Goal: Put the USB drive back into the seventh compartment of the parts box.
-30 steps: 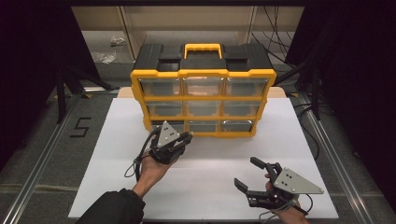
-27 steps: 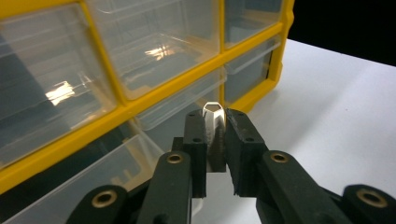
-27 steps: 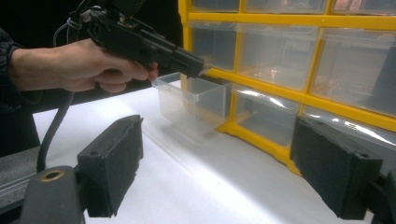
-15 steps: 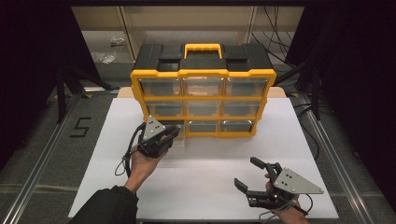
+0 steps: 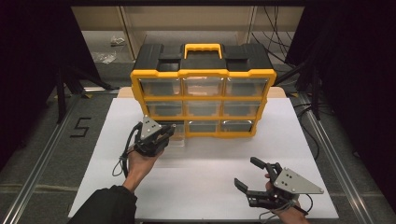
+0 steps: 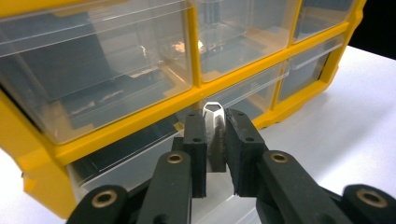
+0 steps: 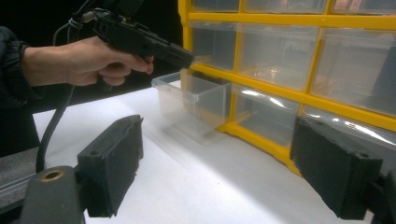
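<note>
L gripper (image 6: 215, 140): jaws clamped on tab of clear plastic drawer (image 7: 196, 105), bottom-left slot of yellow-framed storage cabinet (image 5: 203, 93) at desk's (image 5: 205, 196) far edge, drawer partly out. R gripper (image 5: 247, 179): jaws wide apart, nr front-right corner.

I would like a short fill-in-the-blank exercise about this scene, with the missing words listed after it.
1. The left gripper is shut on the handle of a clear drawer in the ____ row of the yellow organizer.
2. That drawer is partly pulled ____.
3. The right gripper rests low over the white table with its jaws ____.

Missing words: bottom; out; open
</note>
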